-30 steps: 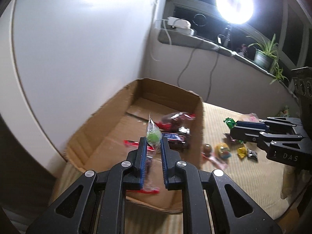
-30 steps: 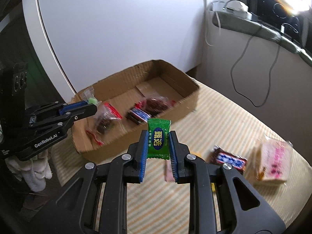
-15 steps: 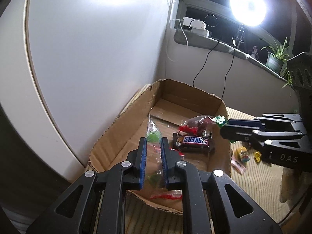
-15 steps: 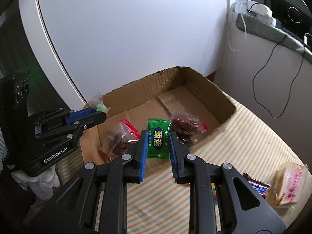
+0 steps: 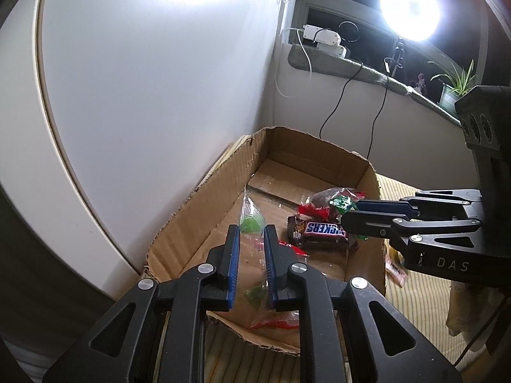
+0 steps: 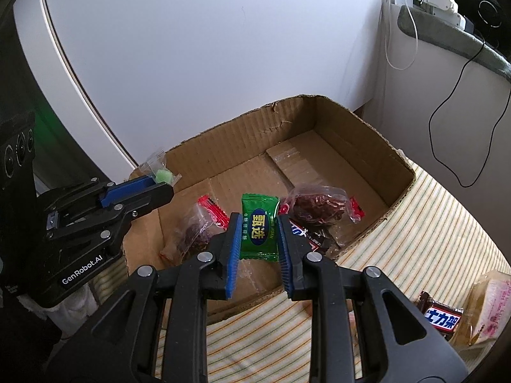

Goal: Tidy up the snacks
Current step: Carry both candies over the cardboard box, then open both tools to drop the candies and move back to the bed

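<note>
An open cardboard box [image 5: 204, 188] [image 6: 351, 134] stands on a striped cloth by a white wall. My left gripper [image 5: 250, 233] is shut on a clear packet with a green candy [image 5: 250, 220] [image 6: 163, 175], held over the box's near left end. My right gripper [image 6: 258, 223] is shut on a green wrapped candy [image 6: 258, 233] [image 5: 343, 202], held over the box's near side. In the box lie a Snickers bar [image 5: 321, 229], and red-and-clear packets of dark fruit [image 6: 316, 204] [image 6: 194, 229].
On the striped cloth [image 6: 415, 223] right of the box lie a dark chocolate bar [image 6: 442, 317] and a pale pink packet [image 6: 491, 306]. A white wall [image 6: 223, 48] rises behind the box. A ledge with cables, a plant and a bright lamp [image 5: 408, 9] stands beyond.
Both grippers have moved over the box with their candies still held. The right gripper came from over the cloth to above the box's snacks.
</note>
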The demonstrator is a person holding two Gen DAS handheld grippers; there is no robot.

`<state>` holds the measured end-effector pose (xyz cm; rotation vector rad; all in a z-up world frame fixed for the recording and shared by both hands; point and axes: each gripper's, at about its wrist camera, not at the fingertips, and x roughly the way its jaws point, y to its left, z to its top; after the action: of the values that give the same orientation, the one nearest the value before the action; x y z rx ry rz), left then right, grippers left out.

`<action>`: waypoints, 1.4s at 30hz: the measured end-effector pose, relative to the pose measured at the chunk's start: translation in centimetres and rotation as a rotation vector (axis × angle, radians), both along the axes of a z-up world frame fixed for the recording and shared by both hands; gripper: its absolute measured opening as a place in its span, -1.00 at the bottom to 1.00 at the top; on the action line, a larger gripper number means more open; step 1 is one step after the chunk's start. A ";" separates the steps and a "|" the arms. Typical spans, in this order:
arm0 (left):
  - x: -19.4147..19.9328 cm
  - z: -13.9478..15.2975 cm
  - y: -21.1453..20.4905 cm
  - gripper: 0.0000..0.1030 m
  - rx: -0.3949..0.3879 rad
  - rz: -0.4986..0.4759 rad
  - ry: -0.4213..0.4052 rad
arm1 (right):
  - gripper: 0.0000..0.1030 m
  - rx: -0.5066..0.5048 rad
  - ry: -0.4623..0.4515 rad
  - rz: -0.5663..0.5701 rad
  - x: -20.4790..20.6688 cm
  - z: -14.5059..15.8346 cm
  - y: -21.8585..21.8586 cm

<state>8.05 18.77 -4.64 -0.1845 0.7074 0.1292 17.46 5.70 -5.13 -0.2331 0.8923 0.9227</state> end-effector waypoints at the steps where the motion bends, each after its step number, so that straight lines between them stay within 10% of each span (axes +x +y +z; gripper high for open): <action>1: 0.0 0.0 0.0 -0.53 0.000 0.000 -0.002 | -0.54 0.000 -0.001 -0.001 0.2 0.0 0.0; 13: -0.9 0.7 -0.5 -0.11 0.000 -0.003 -0.023 | 0.60 0.051 -0.048 -0.052 0.0 1.9 -1.9; 42: 0.0 0.0 -14.8 0.04 -0.057 -0.298 0.012 | 0.74 -0.016 -0.063 -0.344 -2.1 -0.3 -23.8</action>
<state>8.05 3.92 -4.68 -0.1307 0.7433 -0.1743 15.39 -18.07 -5.46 -0.1164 0.8501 0.5865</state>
